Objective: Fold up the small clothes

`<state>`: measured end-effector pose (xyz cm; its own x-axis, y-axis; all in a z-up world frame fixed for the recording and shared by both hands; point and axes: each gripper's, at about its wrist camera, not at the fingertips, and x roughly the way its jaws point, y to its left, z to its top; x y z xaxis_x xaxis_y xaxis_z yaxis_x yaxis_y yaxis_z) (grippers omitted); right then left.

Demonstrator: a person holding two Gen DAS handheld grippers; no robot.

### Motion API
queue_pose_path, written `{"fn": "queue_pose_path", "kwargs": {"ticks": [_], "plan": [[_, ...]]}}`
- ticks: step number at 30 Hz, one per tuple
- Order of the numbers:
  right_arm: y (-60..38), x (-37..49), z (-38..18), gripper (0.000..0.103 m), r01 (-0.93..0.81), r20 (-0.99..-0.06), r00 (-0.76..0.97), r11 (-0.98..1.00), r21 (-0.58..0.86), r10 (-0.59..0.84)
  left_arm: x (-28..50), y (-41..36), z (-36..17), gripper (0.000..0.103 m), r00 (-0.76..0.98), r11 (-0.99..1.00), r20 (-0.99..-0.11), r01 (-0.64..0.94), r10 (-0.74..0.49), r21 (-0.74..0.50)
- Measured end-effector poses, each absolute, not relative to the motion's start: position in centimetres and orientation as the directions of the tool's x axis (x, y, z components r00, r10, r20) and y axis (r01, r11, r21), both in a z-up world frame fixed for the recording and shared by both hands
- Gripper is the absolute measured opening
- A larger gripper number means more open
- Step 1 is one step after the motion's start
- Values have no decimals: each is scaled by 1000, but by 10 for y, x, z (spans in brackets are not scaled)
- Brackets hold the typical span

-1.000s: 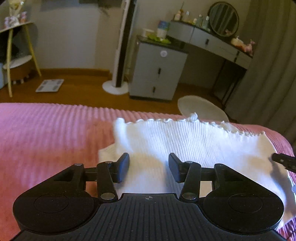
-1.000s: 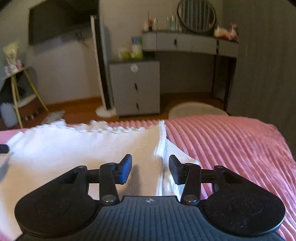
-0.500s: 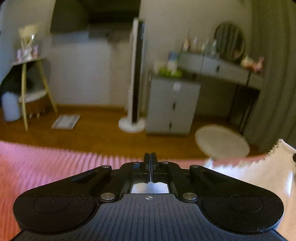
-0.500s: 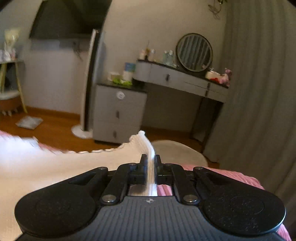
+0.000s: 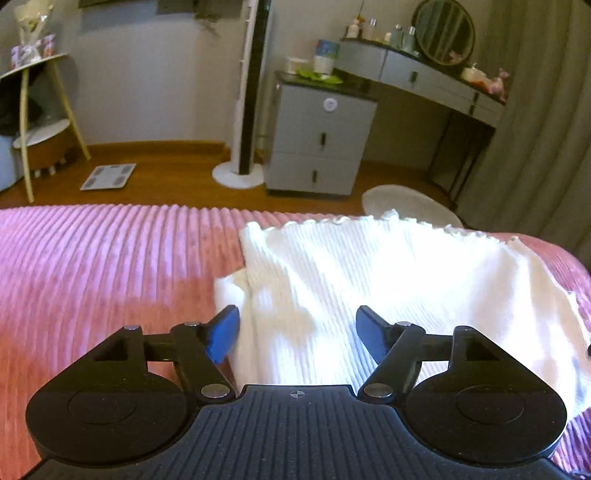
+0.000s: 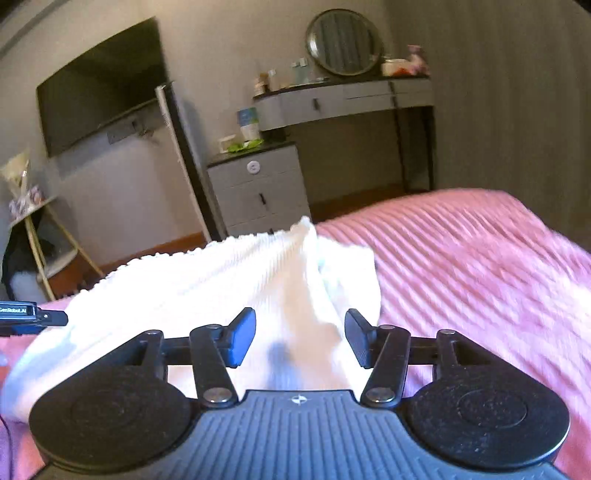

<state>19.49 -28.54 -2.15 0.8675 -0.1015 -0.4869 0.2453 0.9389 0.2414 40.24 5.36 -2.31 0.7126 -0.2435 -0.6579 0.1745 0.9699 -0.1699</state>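
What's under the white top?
The white top lies on the pink ribbed bedspread, which shows all around it. Whatever sits directly beneath the cloth is covered, so I can't tell.

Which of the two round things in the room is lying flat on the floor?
The pale round rug lies flat on the wooden floor; the dark-rimmed round mirror stands upright on the grey desk.

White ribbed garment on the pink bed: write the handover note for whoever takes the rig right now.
Left gripper: open, empty, over the near left part of the white garment.
Right gripper: open, empty, over its near right corner.
Garment lies on the pink bedspread, rumpled, scalloped hem at the far edge, layers showing at both sides.
Done: at most a partial fold; it is not neat.
Left: smooth, finish folding.
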Motion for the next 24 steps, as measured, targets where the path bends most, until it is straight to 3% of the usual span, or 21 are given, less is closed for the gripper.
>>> {"fn": "queue_pose_path", "kwargs": {"ticks": [5, 6, 7, 10, 15, 17, 18, 21, 24], "plan": [[-283, 186, -22, 55, 299, -517, 848, 912, 283, -117, 405, 53, -31, 77, 646, 970, -723, 172, -244, -174], [-285, 185, -18, 56, 315, -520, 845, 903, 292, -127, 405, 52, -31, 68, 654, 976, -724, 150, -217, -157], [-286, 186, -17, 56, 328, -526, 840, 896, 299, -131, 407, 51, -31, 51, 666, 982, -722, 126, -188, -139], [-288, 176, -22, 57, 375, -533, 832, 863, 338, -153, 413, 48, -30, 22, 691, 994, -714, 66, -111, -91], [-296, 170, -49, 58, 394, -555, 817, 853, 341, -156, 401, 48, -13, 12, 762, 1000, -648, -1, 0, -1], [-308, 170, -53, 58, 411, -554, 820, 818, 401, -141, 399, 57, -11, 13, 752, 999, -659, -13, -16, -39], [-311, 168, -54, 58, 408, -544, 829, 806, 428, -131, 397, 64, -11, 19, 740, 997, -672, -24, -33, -76], [-313, 169, -56, 60, 396, -533, 838, 804, 443, -119, 389, 83, -14, 72, 699, 965, -692, -11, -180, -263], [-312, 170, -60, 62, 390, -529, 842, 799, 457, -108, 383, 82, -16, 70, 686, 952, -688, 20, -236, -307]]}}
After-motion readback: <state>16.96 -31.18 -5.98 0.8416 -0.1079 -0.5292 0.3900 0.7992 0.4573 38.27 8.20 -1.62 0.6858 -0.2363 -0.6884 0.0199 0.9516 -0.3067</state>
